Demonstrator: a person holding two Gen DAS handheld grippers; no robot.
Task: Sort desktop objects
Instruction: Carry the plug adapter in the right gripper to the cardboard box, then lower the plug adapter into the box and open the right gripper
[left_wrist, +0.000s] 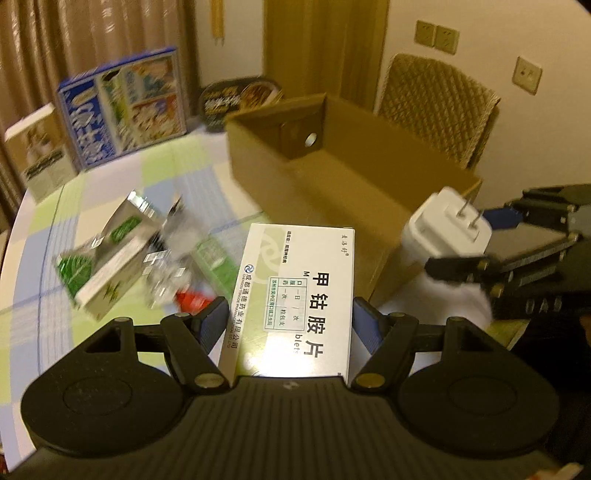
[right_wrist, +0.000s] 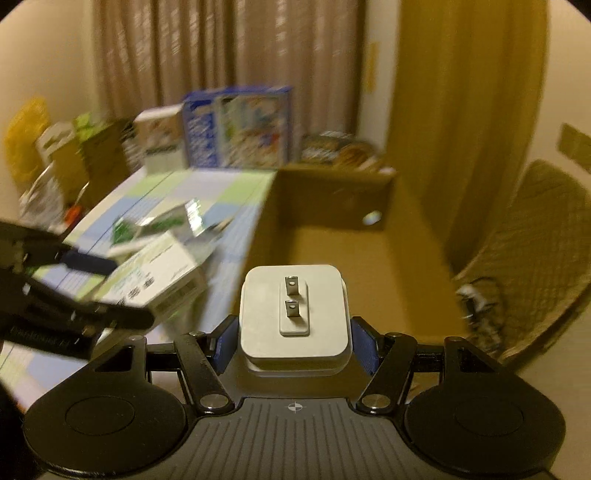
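My left gripper (left_wrist: 289, 325) is shut on a white medicine box (left_wrist: 295, 295) with black Chinese print, held above the checked tablecloth. In the right wrist view that box (right_wrist: 155, 280) shows at the left, in the left gripper (right_wrist: 88, 291). My right gripper (right_wrist: 294, 345) is shut on a white plug adapter (right_wrist: 294, 317), its two metal prongs facing the camera. The adapter (left_wrist: 447, 229) appears at the right of the left wrist view, held by the right gripper (left_wrist: 476, 240) next to the open cardboard box (left_wrist: 343, 173).
On the tablecloth (left_wrist: 173, 177) lie a silver-green packet (left_wrist: 107, 251), crumpled foil and a red scrap (left_wrist: 194, 300). A blue printed carton (left_wrist: 125, 103), a white carton (left_wrist: 38, 147) and a dark bowl (left_wrist: 240, 98) stand at the back. A woven chair (left_wrist: 439, 107) is behind the cardboard box.
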